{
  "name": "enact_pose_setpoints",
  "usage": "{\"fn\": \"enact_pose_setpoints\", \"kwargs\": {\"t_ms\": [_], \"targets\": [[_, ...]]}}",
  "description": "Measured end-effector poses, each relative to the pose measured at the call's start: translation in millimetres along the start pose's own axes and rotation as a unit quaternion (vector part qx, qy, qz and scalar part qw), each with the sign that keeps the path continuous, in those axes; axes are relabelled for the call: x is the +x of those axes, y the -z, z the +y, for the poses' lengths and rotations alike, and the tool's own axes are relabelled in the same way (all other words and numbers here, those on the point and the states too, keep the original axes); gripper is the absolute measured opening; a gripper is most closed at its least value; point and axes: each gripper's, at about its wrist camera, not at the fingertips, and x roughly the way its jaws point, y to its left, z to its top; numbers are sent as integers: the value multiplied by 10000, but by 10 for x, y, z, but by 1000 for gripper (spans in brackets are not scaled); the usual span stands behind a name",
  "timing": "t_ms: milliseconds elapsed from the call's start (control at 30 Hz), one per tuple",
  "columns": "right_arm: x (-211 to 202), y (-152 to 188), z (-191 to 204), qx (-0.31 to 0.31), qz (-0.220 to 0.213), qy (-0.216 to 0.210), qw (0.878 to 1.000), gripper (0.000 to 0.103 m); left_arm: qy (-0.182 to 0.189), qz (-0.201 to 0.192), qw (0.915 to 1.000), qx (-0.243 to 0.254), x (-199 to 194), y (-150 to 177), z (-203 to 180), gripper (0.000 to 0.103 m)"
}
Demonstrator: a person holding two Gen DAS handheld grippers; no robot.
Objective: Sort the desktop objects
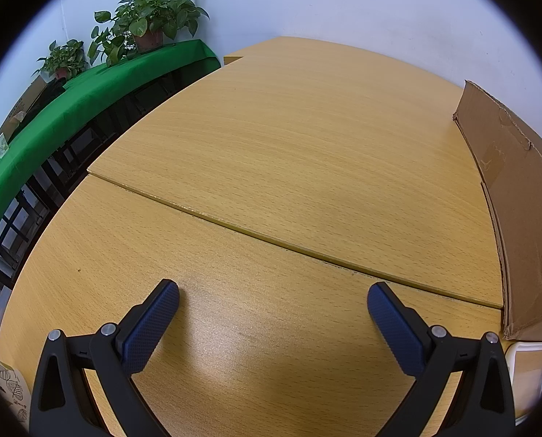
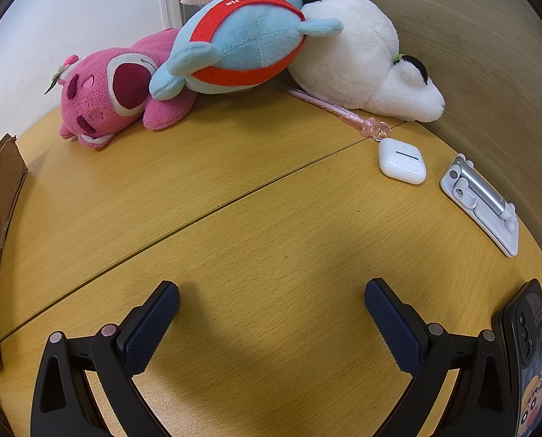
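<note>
- Now the left gripper point(image 1: 273, 300) is spread wide and empty above the bare wooden table point(image 1: 289, 138); a cardboard box point(image 1: 518, 189) stands at its right.
- The right gripper point(image 2: 272, 298) is also wide apart, holding nothing.
- Far on the table lie a pink plush point(image 2: 107, 98), a blue plush point(image 2: 241, 43) and a white plush point(image 2: 358, 58), touching each other.
- A pink pen point(image 2: 336, 109), a white earbud case point(image 2: 401, 160), a folded stand point(image 2: 480, 200) and a phone point(image 2: 529, 357) lie at the right.

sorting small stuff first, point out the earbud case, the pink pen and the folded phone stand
earbud case point(image 2: 402, 160): right wrist view, lid top.
pink pen point(image 2: 329, 107): right wrist view, mid barrel.
folded phone stand point(image 2: 480, 204): right wrist view, metal arm.
</note>
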Motion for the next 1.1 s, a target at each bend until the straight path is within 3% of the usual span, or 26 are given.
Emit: {"fn": "enact_pose_setpoints", "kwargs": {"t_ms": [333,533,733,833,967,1100], "targets": [[1,-1,0,7,0,5,10000,103,-9,-1,10000,-12,2,2,-7,103],[1,-1,0,11,0,7,10000,103,176,62,9997,136,-151,129,-51,103],[0,0,1,12,-1,12,10000,103,339,-1135,9913,567,-1109,436,-324,103],[-10,14,-2,-60,35,-39,10000,103,975,-1566,9809,625,-1677,593,-498,103],[-107,79,48,-190,336,57,9992,103,1451,-1804,9695,807,-2157,763,-718,103],[-679,252,284,-732,-229,-266,9967,103,1620,-1839,9641,1019,-2403,912,-979,103]]}}
